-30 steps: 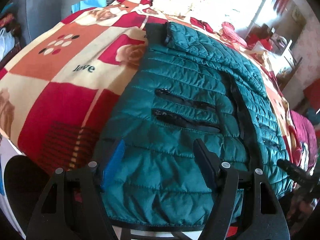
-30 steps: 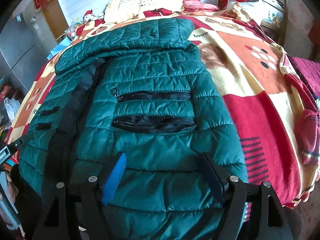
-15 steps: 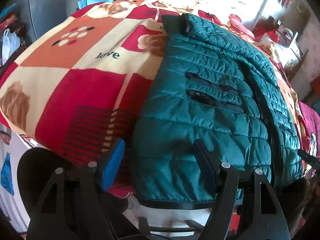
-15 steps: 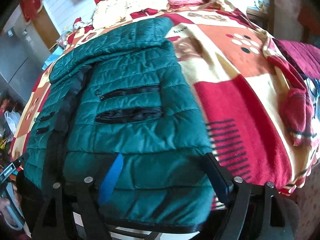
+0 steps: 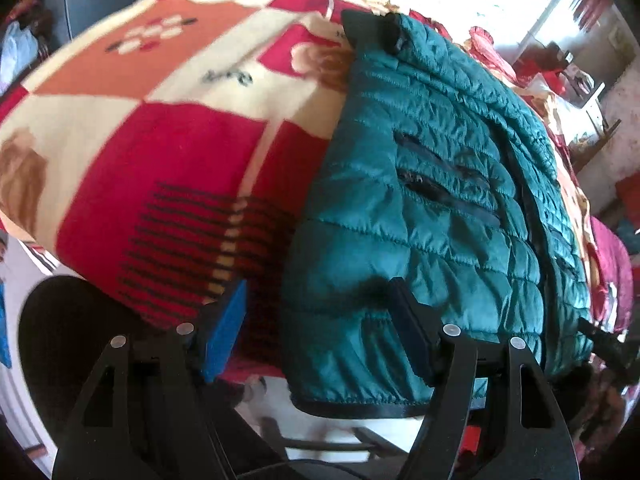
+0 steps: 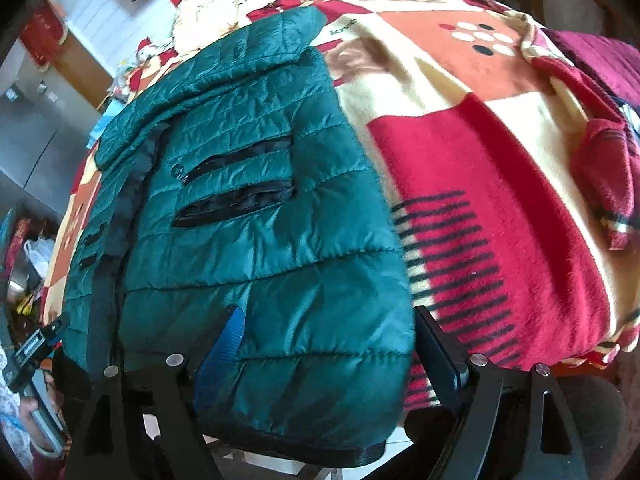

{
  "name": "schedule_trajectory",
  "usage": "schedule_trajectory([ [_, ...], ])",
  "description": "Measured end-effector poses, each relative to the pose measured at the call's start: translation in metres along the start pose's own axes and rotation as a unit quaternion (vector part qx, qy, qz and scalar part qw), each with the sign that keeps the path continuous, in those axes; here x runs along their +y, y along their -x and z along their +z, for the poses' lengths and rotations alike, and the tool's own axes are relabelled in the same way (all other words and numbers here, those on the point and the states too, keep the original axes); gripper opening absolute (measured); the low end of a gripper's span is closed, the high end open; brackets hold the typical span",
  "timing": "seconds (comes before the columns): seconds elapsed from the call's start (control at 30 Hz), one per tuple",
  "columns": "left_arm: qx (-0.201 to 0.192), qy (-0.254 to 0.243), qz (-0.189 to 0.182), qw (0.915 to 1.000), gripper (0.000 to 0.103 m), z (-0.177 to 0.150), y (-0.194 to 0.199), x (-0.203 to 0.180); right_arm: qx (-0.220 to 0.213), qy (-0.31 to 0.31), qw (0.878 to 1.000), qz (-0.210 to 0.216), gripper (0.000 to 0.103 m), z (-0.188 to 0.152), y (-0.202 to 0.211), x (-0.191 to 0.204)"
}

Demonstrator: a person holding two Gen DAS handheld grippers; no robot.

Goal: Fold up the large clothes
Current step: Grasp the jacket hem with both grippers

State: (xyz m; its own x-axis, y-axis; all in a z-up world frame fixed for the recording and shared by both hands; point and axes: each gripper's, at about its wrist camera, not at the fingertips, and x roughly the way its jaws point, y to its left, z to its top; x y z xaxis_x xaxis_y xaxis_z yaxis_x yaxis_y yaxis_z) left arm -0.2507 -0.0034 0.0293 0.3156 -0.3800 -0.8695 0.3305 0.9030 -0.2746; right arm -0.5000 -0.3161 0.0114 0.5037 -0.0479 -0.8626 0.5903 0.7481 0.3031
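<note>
One green quilted jacket (image 6: 256, 216) lies flat, front up, on the patterned blanket (image 6: 500, 184), its hem overhanging the near edge, which presumably keeps the corners reachable. Two grippers, left gripper (image 5: 320, 328) and right gripper (image 6: 332, 344), each hang wide open at a hem corner, holding nothing. Each front panel shows two zip pockets (image 6: 236, 184).

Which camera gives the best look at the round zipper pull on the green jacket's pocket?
The right wrist view: the ring-shaped zipper pull shows at the end of the upper pocket zip on the jacket. In the left wrist view, the jacket shows pocket zips but no distinct pull.
</note>
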Motion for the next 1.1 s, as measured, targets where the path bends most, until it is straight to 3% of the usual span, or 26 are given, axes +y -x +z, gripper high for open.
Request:
schedule_trajectory([
  [0.17, 0.014, -0.023, -0.005, 0.9996, 0.08, -0.006, -0.007, -0.013, 0.008, 0.014, 1.0, 0.018, 0.082, 0.001, -0.004, 0.005],
  [0.37, 0.014, -0.039, 0.001, 0.9991, 0.08, -0.008, -0.009, -0.02, 0.006, 0.019, 0.998, 0.055, 0.082, 0.003, 0.001, 0.009],
  [0.77, 0.011, -0.041, 0.005, 0.9991, 0.08, -0.007, -0.01, -0.022, 0.007, 0.039, 0.997, 0.059, 0.081, 0.0, -0.003, 0.013],
  [0.83, 0.011, -0.044, 0.006, 0.999, 0.08, -0.007, -0.01, -0.022, 0.003, 0.048, 0.997, 0.067, 0.065, 0.0, 0.001, 0.017],
  [0.93, 0.013, -0.045, 0.007, 0.9989, 0.08, -0.007, -0.01, -0.022, 0.0, 0.072, 0.995, 0.072, 0.052, 0.003, 0.005, 0.023],
  [1.1, 0.012, -0.05, 0.011, 0.9986, 0.08, -0.008, -0.011, -0.023, 0.016, 0.08, 0.995, 0.063, 0.051, 0.005, -0.009, 0.022],
])
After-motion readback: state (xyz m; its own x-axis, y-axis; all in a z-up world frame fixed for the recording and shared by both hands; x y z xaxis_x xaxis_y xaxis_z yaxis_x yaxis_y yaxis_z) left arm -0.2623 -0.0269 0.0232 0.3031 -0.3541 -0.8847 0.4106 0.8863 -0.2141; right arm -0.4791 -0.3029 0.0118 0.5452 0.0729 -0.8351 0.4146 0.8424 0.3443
